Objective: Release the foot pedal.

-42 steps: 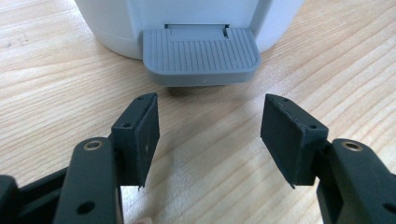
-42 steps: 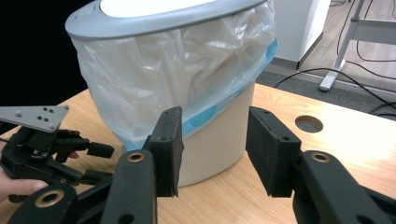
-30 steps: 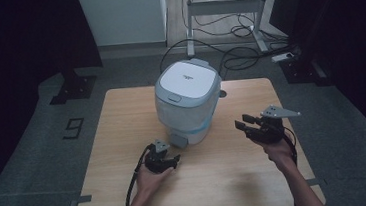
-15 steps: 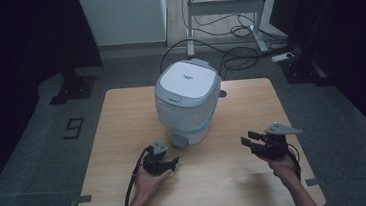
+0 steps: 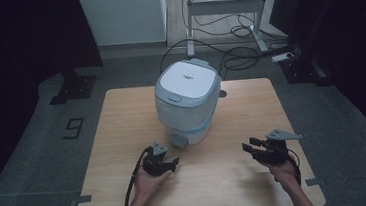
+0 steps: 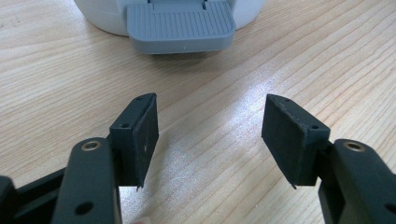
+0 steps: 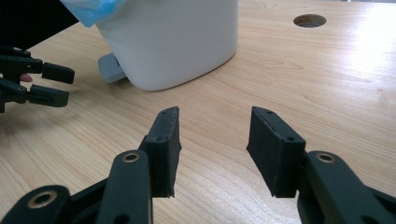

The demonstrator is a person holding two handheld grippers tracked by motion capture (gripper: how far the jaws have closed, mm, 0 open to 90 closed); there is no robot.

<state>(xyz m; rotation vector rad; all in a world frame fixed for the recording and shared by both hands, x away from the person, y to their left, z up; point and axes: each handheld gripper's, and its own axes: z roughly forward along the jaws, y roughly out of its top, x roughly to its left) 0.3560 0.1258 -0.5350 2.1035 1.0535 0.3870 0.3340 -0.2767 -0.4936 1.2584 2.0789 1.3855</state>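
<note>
A white pedal bin [image 5: 189, 100] with a shut lid and a blue-edged bag liner stands in the middle of the wooden table [image 5: 251, 102]. Its grey pedal [image 5: 178, 139] faces the near edge. My left gripper [image 5: 174, 162] is open just in front of the pedal, low over the wood, with nothing between its jaws. In the left gripper view the pedal [image 6: 180, 25] lies straight ahead of the left gripper [image 6: 210, 105]. My right gripper [image 5: 248, 145] is open at the bin's right, pointing left. In the right gripper view the right gripper [image 7: 212, 114] is empty, and the bin [image 7: 177, 42] rises beyond it.
A round cable hole [image 7: 310, 20] pierces the table behind the bin on the right. Cables and a desk frame [image 5: 223, 9] are on the floor beyond the table. The left gripper's cable [image 5: 130, 188] trails off the near edge.
My right gripper has come back toward the near edge and lower to the table. The left gripper has stayed in place before the pedal.
</note>
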